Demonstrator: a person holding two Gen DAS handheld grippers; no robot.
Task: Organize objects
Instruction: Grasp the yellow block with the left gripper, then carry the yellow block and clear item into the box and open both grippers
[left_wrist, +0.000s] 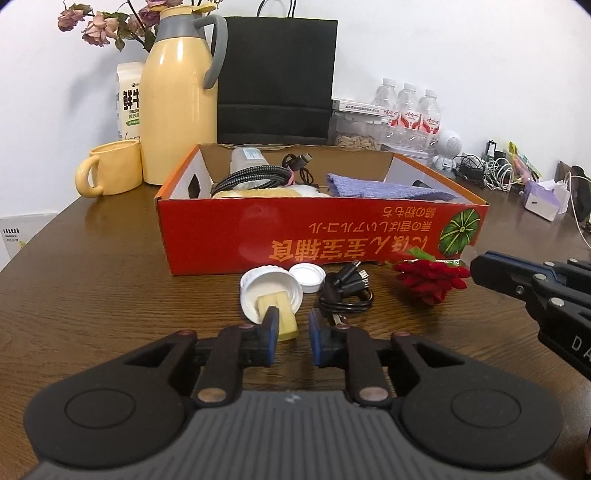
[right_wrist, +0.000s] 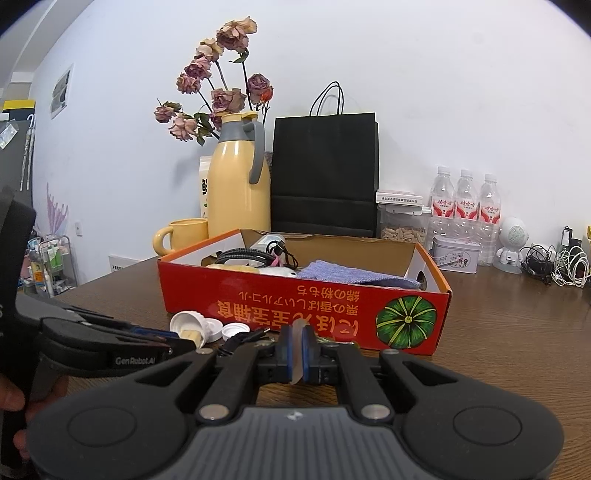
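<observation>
My left gripper (left_wrist: 293, 325) is low over the table, open by a narrow gap. A pale yellow block (left_wrist: 284, 321) sticks out of a tipped white cap (left_wrist: 258, 284); the left finger overlaps the block and the right pad stands clear of it. Beside them lie a flat white lid (left_wrist: 308, 277), a coiled black cable (left_wrist: 345, 291) and a red rose (left_wrist: 430, 282). My right gripper (right_wrist: 297, 332) is shut, a thin greyish strip showing between its pads; its tip (left_wrist: 474, 267) sits just right of the rose. The red box (left_wrist: 321, 236) behind holds a purple cloth (left_wrist: 384, 188) and cables.
Behind the box stand a yellow thermos (left_wrist: 177, 110), a yellow mug (left_wrist: 110, 168), a milk carton (left_wrist: 129, 99), a black paper bag (left_wrist: 277, 74) and water bottles (left_wrist: 406, 107). Tangled chargers (left_wrist: 491, 173) and a tissue box (left_wrist: 543, 201) lie at the far right. A hand (right_wrist: 14, 402) holds the left gripper.
</observation>
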